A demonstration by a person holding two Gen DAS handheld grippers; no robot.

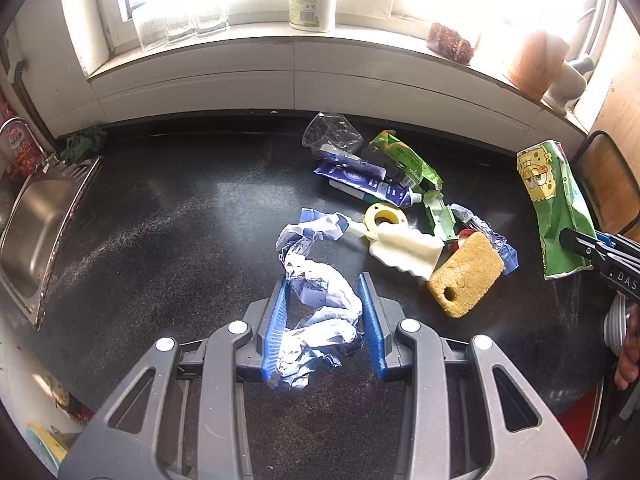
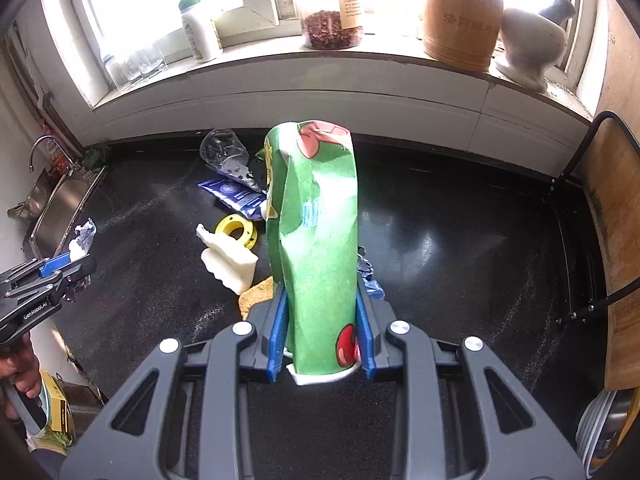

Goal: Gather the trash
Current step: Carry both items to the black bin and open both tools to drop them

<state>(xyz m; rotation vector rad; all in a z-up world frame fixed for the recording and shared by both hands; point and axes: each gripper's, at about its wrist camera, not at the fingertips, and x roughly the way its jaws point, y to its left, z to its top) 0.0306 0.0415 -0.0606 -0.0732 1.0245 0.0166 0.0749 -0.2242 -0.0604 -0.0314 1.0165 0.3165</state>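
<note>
My left gripper (image 1: pixel 323 284) is shut on a crumpled blue-and-white wrapper (image 1: pixel 316 292) and holds it over the black counter (image 1: pixel 160 240); it also shows at the left of the right wrist view (image 2: pixel 80 264). My right gripper (image 2: pixel 322 292) is shut on a green cartoon paper bag (image 2: pixel 320 232), held upright; the bag also shows at the right of the left wrist view (image 1: pixel 556 208). A trash pile lies on the counter: a yellow sponge (image 1: pixel 466 276), a white foam piece (image 1: pixel 404 248), a yellow tape ring (image 1: pixel 386 216), a blue pouch (image 1: pixel 360 178), a green packet (image 1: pixel 408 160) and a clear plastic cup (image 1: pixel 332 132).
A steel sink (image 1: pixel 36 224) sits at the counter's left end. The windowsill holds a white bottle (image 1: pixel 312 0), glasses (image 1: pixel 180 28), a jar (image 2: pixel 332 28), a wooden canister (image 2: pixel 460 16) and a vase (image 2: pixel 528 44). A wooden chair (image 2: pixel 616 240) stands at the right.
</note>
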